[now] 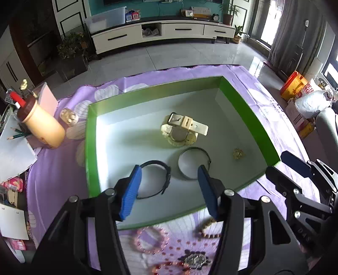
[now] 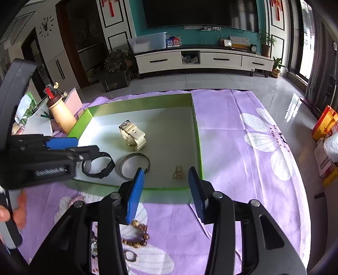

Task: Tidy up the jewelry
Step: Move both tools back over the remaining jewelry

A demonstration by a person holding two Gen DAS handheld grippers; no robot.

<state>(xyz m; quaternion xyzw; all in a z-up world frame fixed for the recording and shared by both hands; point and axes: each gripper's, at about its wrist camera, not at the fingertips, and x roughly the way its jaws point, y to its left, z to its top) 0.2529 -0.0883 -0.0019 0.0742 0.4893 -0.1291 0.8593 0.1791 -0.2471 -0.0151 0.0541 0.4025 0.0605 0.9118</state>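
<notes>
A home living room: a big TV (image 2: 200,12) on the wall, a long white cabinet (image 2: 202,60), potted plants (image 2: 117,61).

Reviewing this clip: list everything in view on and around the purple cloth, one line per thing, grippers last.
Tray: one, green walls, pale floor, on the cloth.
Cream watch: one, tray centre.
Black watch: one, tray near edge.
Metal bangle: one, silver, beside the black watch.
Gold trinket: one, tray right side.
Pink bead bracelet: one, on the cloth before the tray.
Wooden bead bracelet: one, brown, on the cloth.
Brooch-like ornament: one, dark and silver, on the cloth.
Tablecloth: one, purple, floral.
Pen holder: one, cream, left of the tray.
Left gripper: blue pads, open, empty.
Right gripper: blue pads, open, empty.
</notes>
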